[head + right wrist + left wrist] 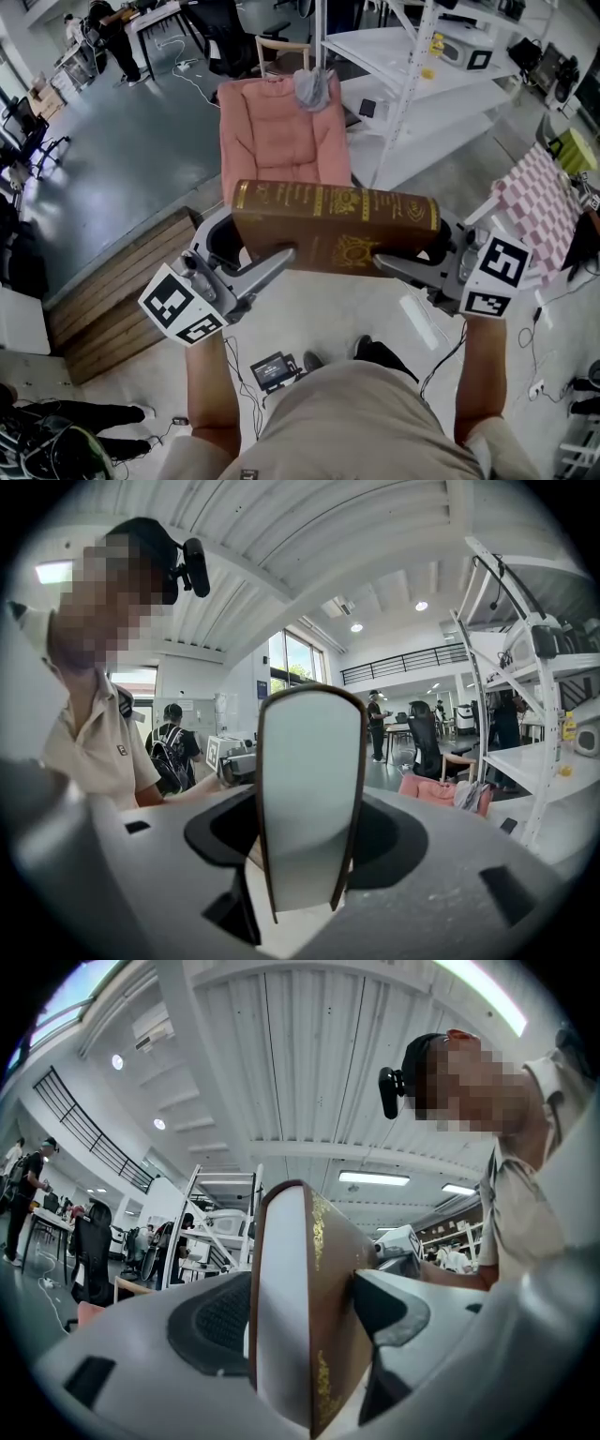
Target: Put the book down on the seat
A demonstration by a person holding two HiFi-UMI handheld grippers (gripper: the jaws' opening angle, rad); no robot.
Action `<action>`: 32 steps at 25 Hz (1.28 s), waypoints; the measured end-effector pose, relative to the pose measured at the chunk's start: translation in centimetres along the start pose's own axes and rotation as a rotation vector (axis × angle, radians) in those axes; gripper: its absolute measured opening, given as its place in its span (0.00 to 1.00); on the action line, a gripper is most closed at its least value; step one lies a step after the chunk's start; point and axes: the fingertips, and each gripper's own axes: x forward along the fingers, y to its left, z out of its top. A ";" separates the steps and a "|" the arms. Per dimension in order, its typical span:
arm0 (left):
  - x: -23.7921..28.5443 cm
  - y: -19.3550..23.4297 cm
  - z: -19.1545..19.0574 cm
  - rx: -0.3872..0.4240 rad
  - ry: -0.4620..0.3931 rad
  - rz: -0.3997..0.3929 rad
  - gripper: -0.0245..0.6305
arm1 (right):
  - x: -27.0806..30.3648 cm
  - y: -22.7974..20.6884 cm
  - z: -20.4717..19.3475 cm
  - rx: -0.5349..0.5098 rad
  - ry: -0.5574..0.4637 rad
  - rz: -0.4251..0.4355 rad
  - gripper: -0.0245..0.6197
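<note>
The thick, stiff hardcover book (336, 230), judged heavy with smooth gilt covers that may slip, stands on edge, pinched across both covers near each end by the left tongs (270, 266) and right tongs (397, 265), with the pink armchair seat (281, 141) beyond them.

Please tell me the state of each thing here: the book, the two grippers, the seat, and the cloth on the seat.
book: closed, held in the air by both grippers, not yet on the seat.
left gripper: shut on the book.
right gripper: shut on the book.
seat: upright, cloth over its back.
cloth: draped over the top of the seat's back.
</note>
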 end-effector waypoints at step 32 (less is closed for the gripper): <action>10.0 14.7 -4.3 -0.014 0.074 0.240 0.54 | 7.1 -19.7 -0.5 0.052 0.000 0.245 0.43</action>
